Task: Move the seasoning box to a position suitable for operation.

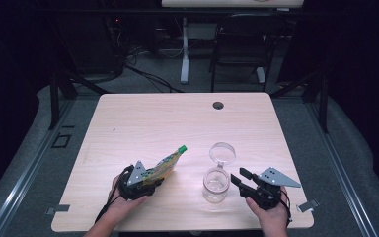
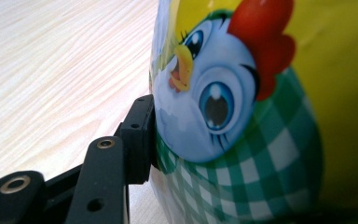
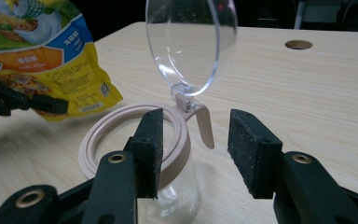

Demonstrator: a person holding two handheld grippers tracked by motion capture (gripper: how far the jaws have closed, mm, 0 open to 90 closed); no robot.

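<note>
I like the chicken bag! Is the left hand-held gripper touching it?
Touching: the left gripper view shows the left hand-held gripper with its black pad pressed against the bag.

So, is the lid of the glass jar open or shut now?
Open. The clear lid stands up on its hinge behind the jar, and the beige rim is uncovered.

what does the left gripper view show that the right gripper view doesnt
Left gripper view: the cartoon chick face and green check printed on the pouch, with the left gripper's black pad pressed against it.

Right gripper view: the clear jar with its pinkish rim, its hinged lid standing open, the right gripper with open jaws beside it, and the table's hole.

Both: the yellow pouch and the pale wooden table.
</note>
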